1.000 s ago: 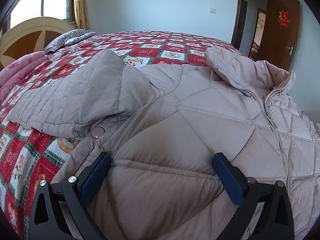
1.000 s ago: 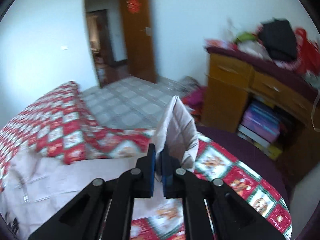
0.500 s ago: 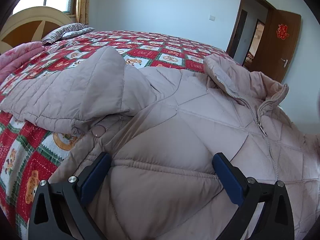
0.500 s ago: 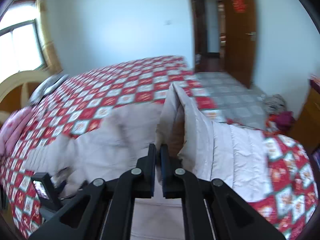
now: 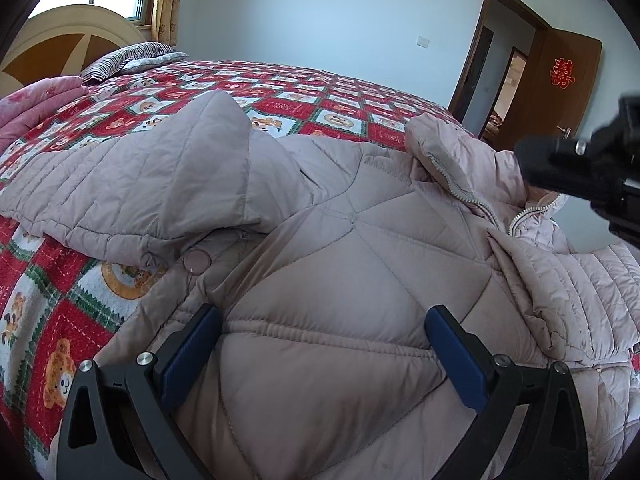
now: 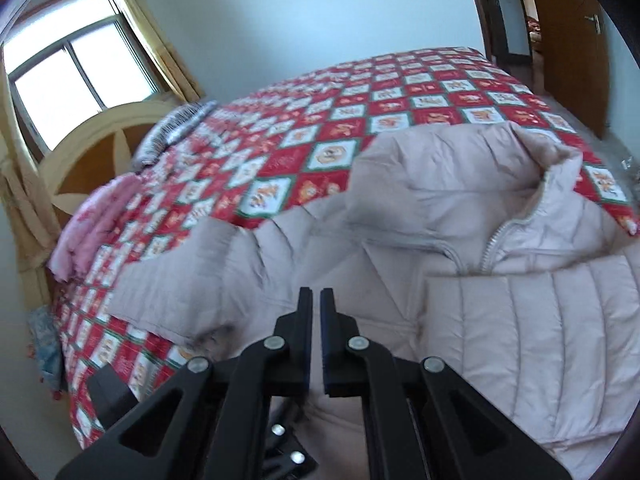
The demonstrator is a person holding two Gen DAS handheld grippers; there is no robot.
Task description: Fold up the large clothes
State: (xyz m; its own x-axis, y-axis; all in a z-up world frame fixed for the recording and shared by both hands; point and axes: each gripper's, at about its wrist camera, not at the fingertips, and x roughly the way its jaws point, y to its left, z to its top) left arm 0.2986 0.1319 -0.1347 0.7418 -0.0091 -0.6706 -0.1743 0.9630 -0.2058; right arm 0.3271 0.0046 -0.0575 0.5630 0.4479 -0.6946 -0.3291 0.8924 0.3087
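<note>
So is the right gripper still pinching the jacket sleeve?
Apart. In the right wrist view the right gripper, jaws opening, holds nothing; the sleeve lies folded beside it.

Jacket (image 5: 340,264) matt quilted cloth; bedspread (image 5: 80,300) printed cloth.

Quilted jacket (image 5: 340,248) — red patchwork bedspread (image 5: 304,96)

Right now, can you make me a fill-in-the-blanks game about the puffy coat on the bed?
1. The pale pink coat lies on a bedspread checked in red and ____.
2. The coat's zipper is closed nearly up to the ____.
3. The left gripper hovers over the coat with its jaws wide ____.
4. The right gripper has its jaws just opening, with ____ between them.

Missing words: white; collar; open; nothing
</note>
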